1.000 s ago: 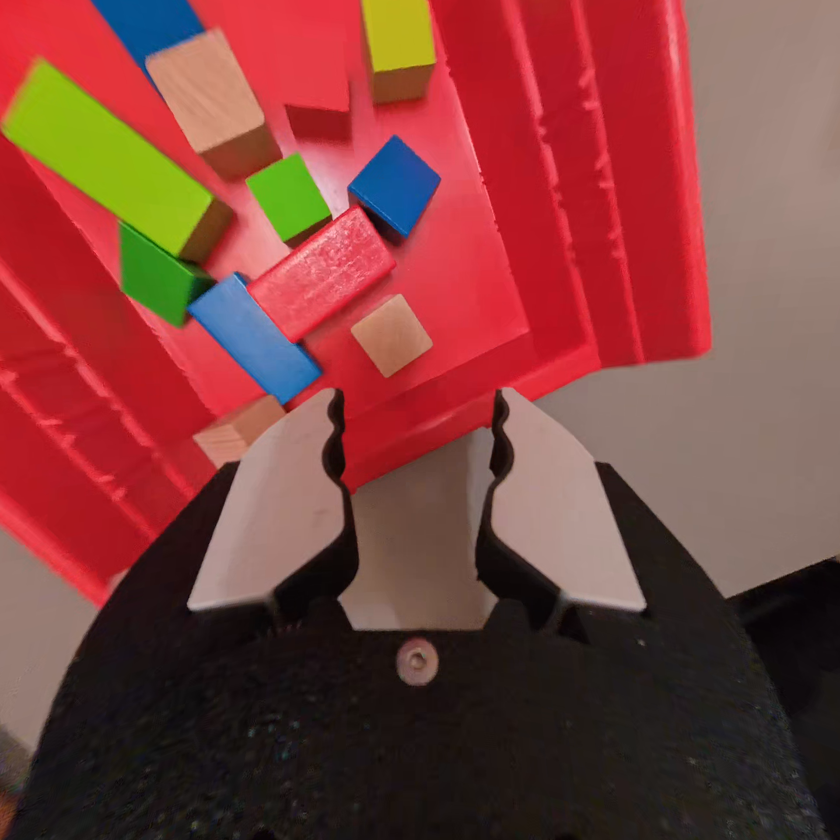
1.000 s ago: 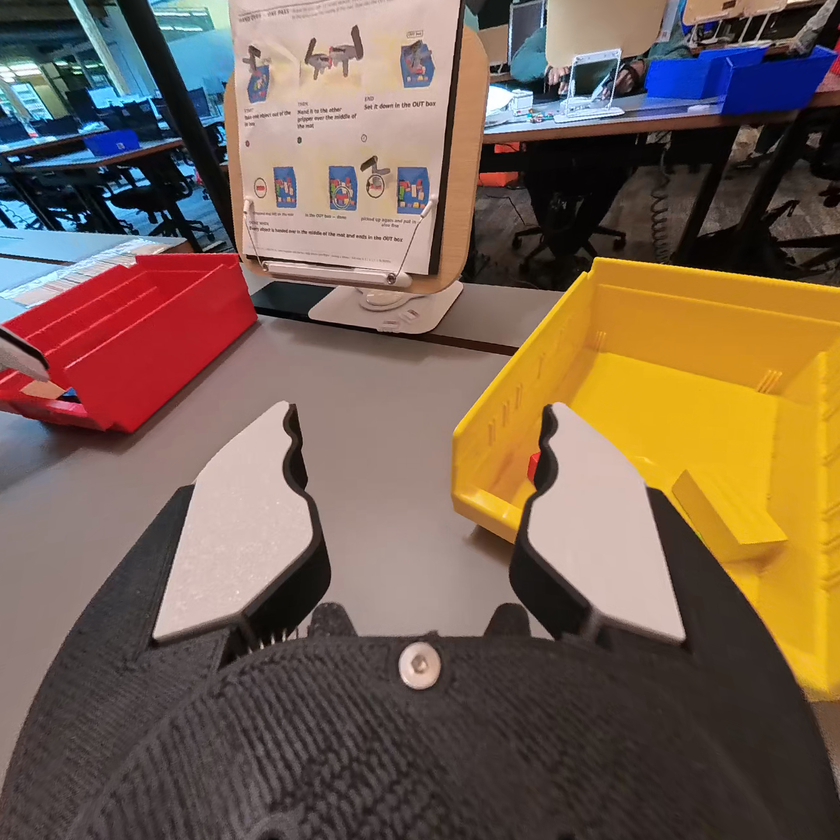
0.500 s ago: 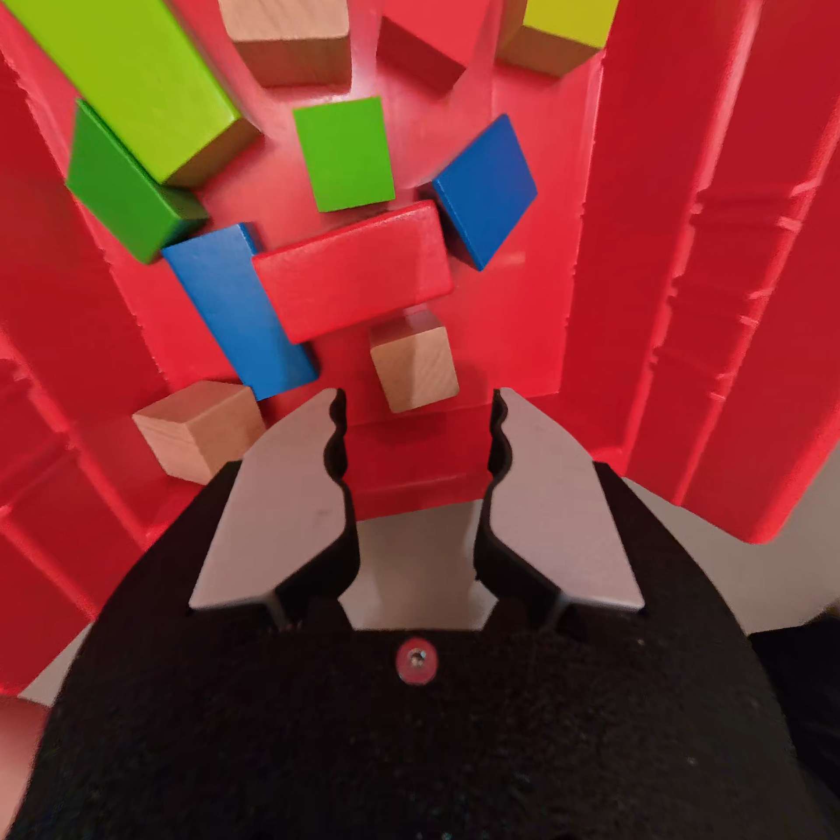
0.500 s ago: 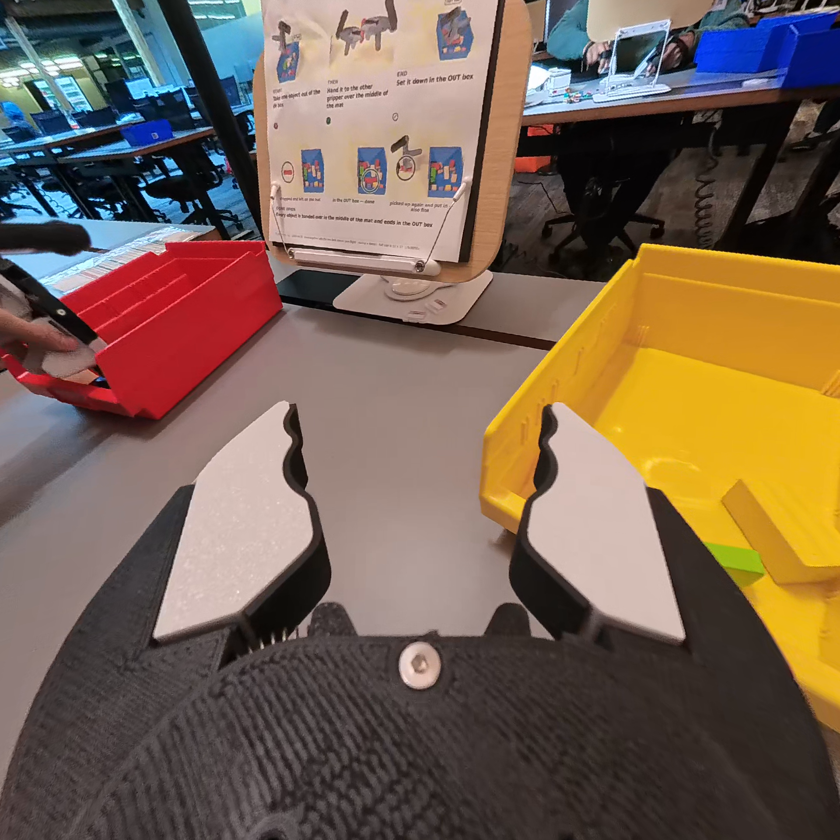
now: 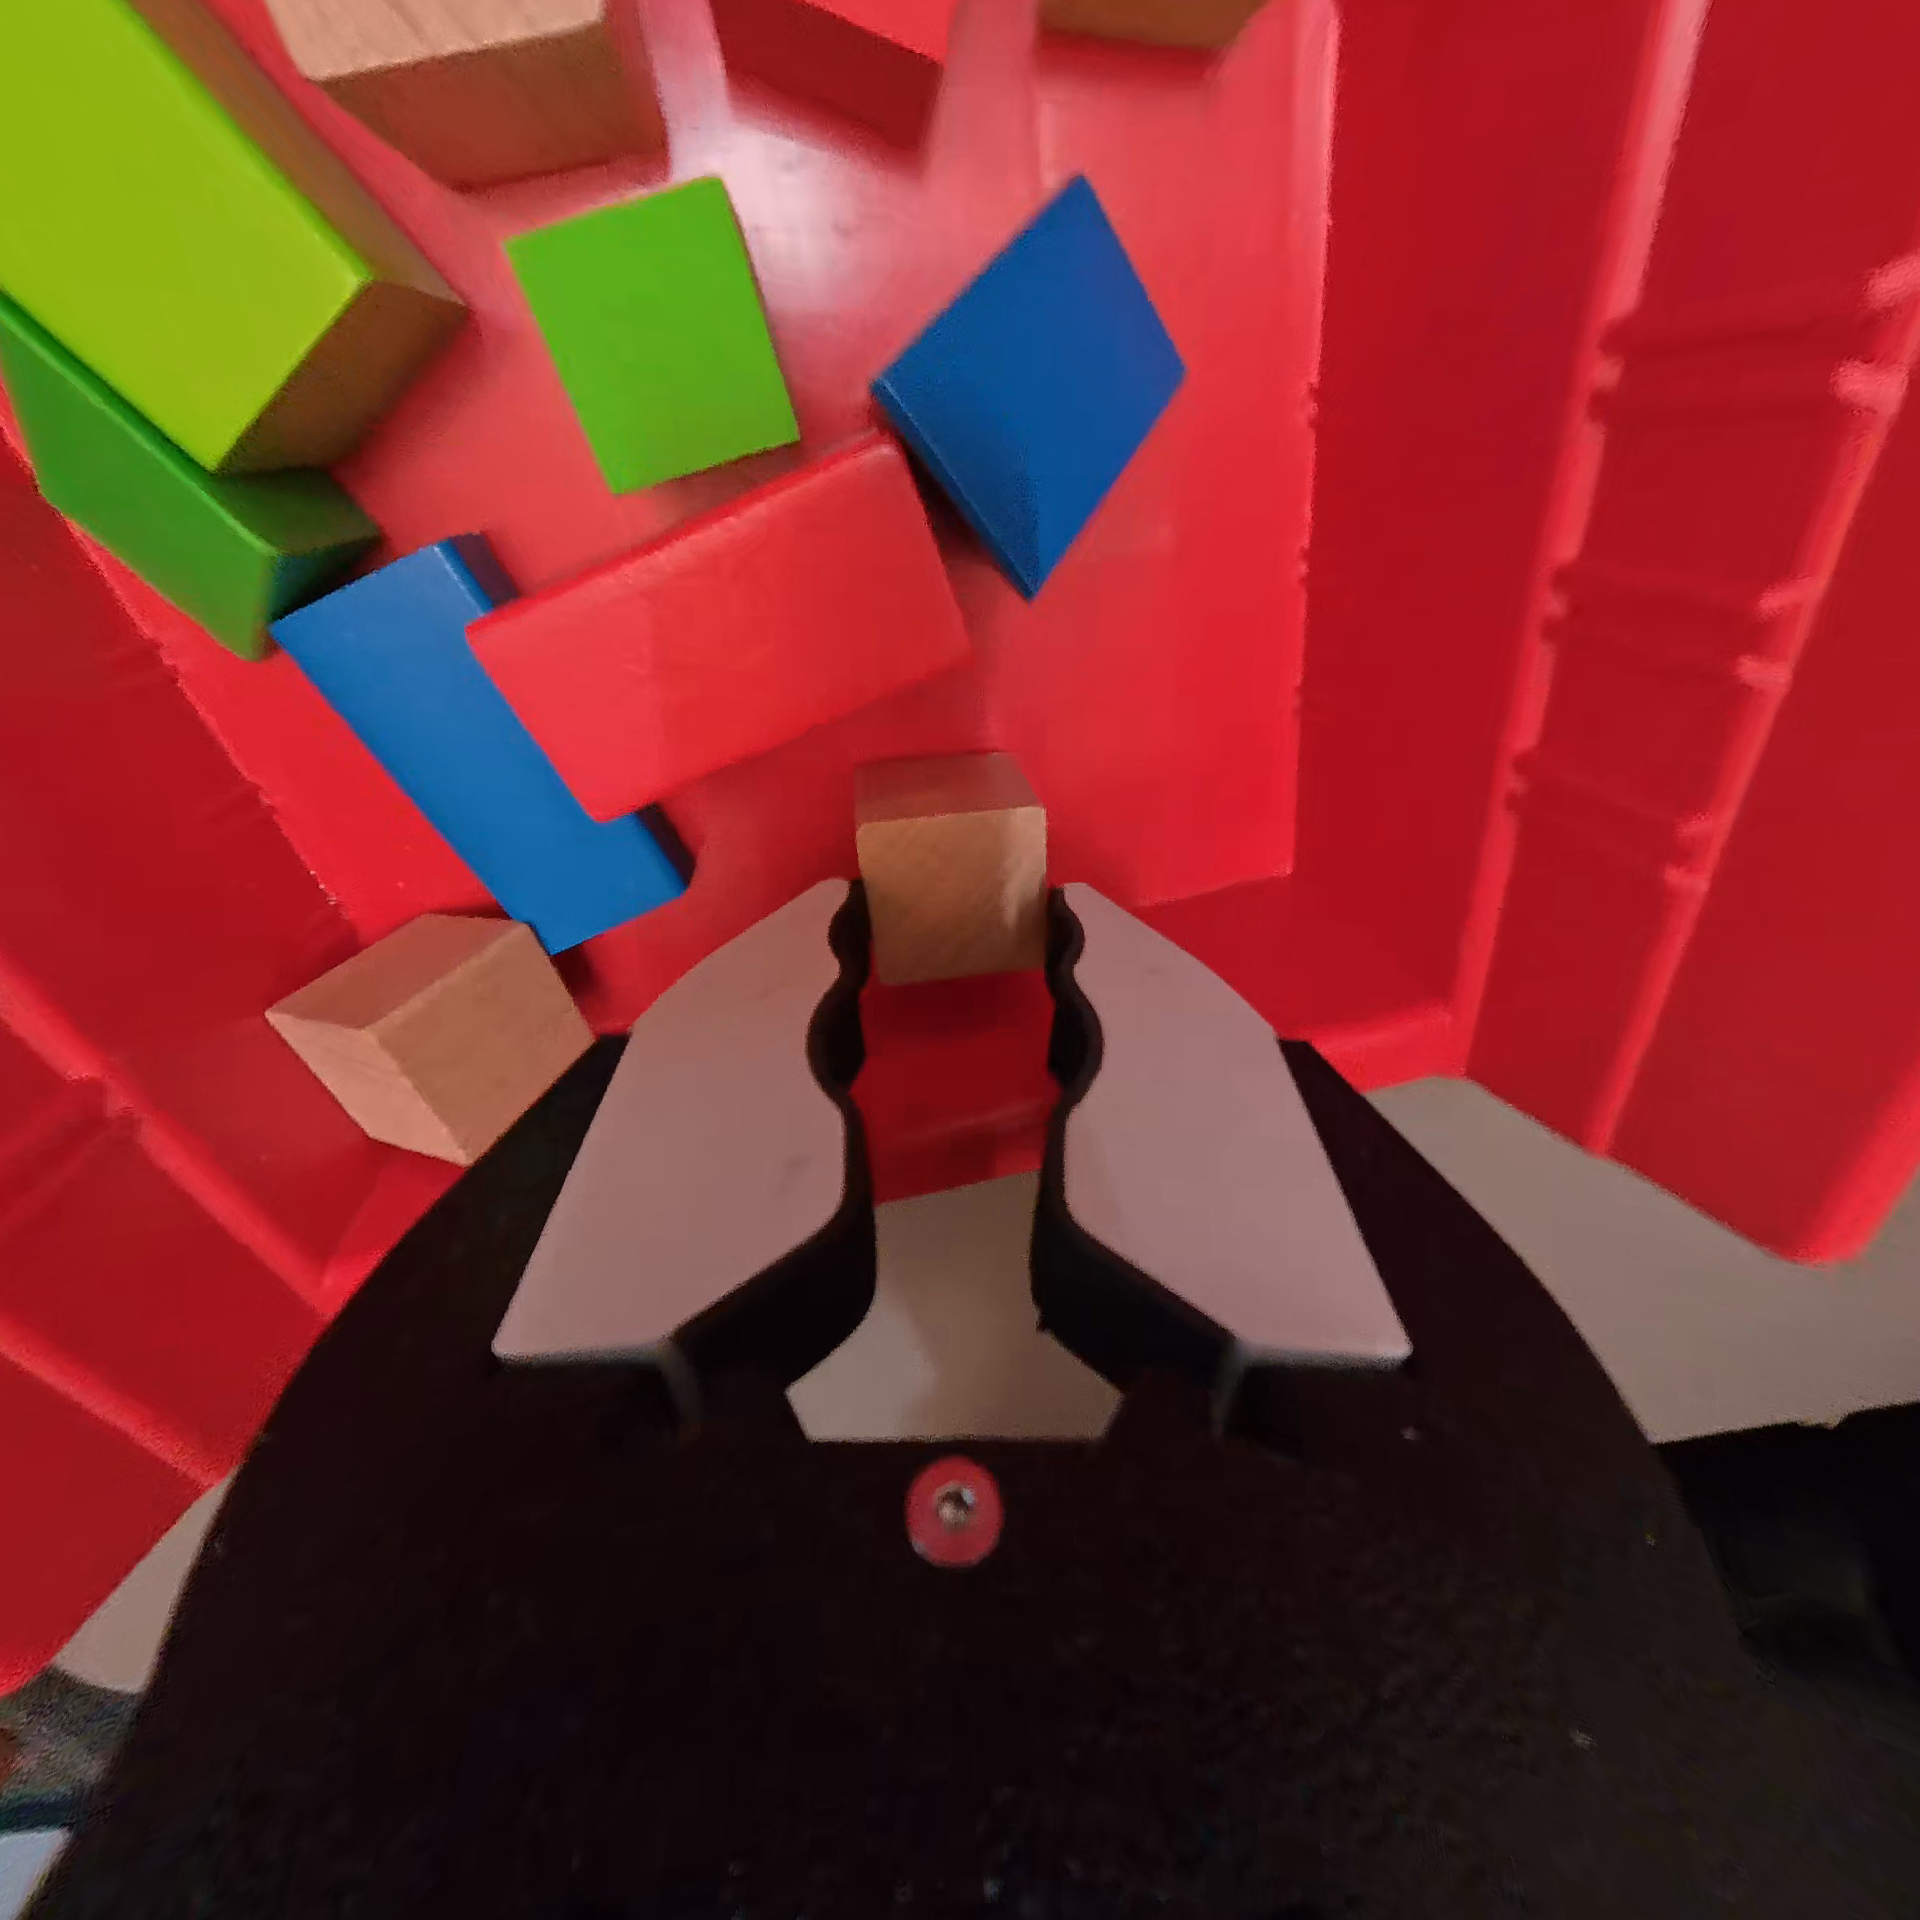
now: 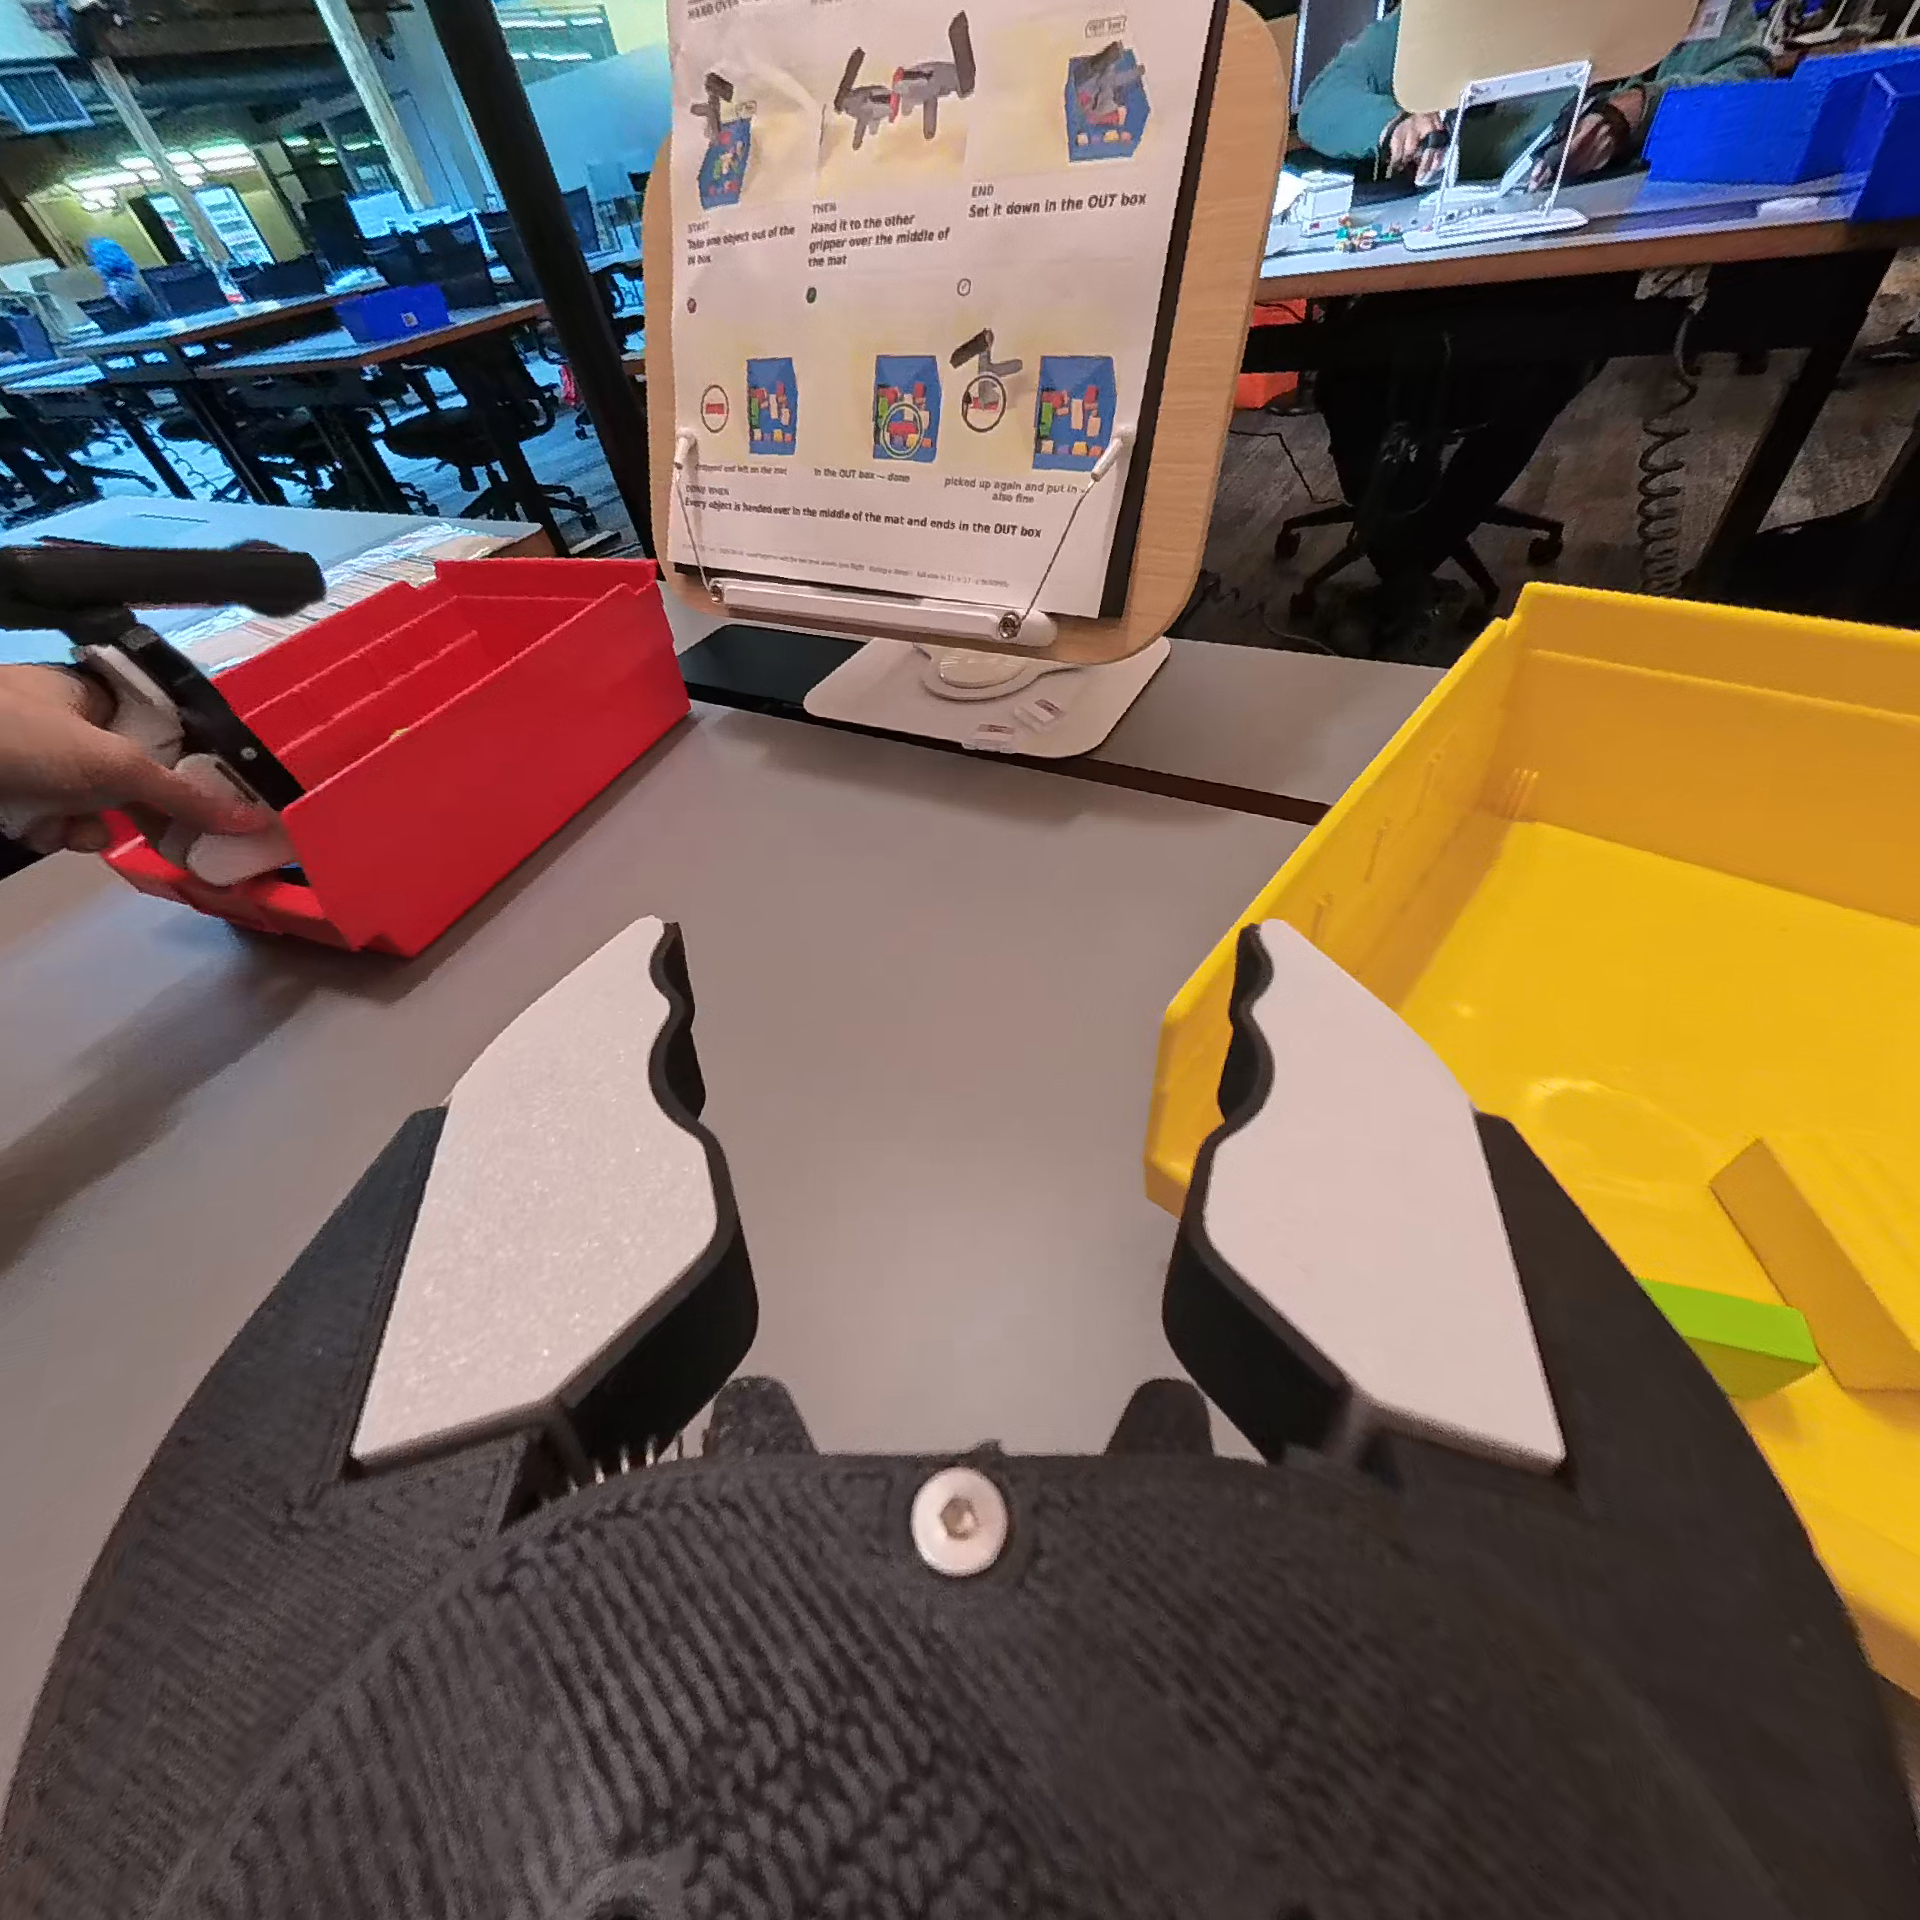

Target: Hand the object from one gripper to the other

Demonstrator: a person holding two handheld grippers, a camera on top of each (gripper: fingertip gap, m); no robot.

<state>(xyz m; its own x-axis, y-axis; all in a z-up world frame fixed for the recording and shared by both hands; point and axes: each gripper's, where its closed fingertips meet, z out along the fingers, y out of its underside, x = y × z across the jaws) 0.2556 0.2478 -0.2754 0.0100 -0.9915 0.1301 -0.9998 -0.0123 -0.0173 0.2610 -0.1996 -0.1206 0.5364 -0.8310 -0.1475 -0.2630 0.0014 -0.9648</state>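
Observation:
In the left wrist view my left gripper (image 5: 953, 902) is inside the red bin (image 5: 1455, 520), shut on a small plain wooden cube (image 5: 951, 862). Both pads press against the cube's sides at the fingertips. The cube sits at the bin's near wall, just below a red block (image 5: 717, 634). In the right wrist view my right gripper (image 6: 956, 966) is wide open and holds nothing, above the grey table (image 6: 914, 935) beside the yellow bin (image 6: 1351, 904). The left gripper also shows in that view (image 6: 223, 842), held by a hand (image 6: 62, 748) at the red bin (image 6: 468, 790).
The red bin holds several more blocks: a blue block (image 5: 468, 727), a blue cube (image 5: 1029, 384), a green cube (image 5: 655, 332), a lime bar (image 5: 156, 229), another wooden cube (image 5: 426, 1039). The yellow bin holds a yellow block (image 6: 1818, 1278) and a green block (image 6: 1725, 1340). An instruction stand (image 6: 935, 312) is behind. Tip to tip, the grippers are about 50 centimeters apart.
My left gripper moved forward into the red bin and its jaws closed on the wooden cube. The right gripper stayed open and shifted slightly.

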